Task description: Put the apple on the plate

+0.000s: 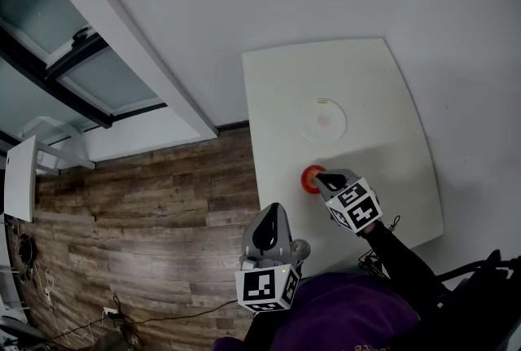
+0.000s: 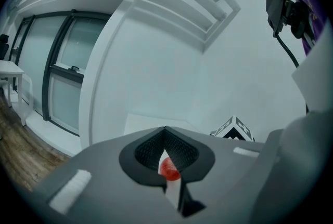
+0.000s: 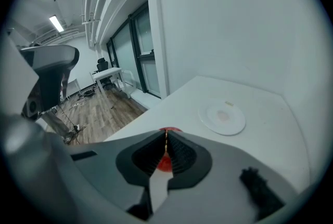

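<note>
A red apple (image 1: 309, 179) lies on the white table (image 1: 391, 89), nearer me than the white plate (image 1: 323, 120), which holds nothing. My right gripper (image 1: 321, 177) is shut, with its tips right beside the apple and not around it. In the right gripper view the apple (image 3: 164, 163) shows through the slit of that gripper (image 3: 166, 134), and the plate (image 3: 222, 116) lies beyond to the right. My left gripper (image 1: 274, 209) is shut and hangs by the table's near left edge. The left gripper view shows the apple (image 2: 169, 168) far off through the slit of the left gripper (image 2: 165, 129).
Wood floor (image 1: 146, 211) lies left of the table, with cables (image 1: 122, 317) on it. A white wall and a window front (image 1: 73, 64) run along the back. A desk with a chair (image 3: 106, 71) stands far off by the windows.
</note>
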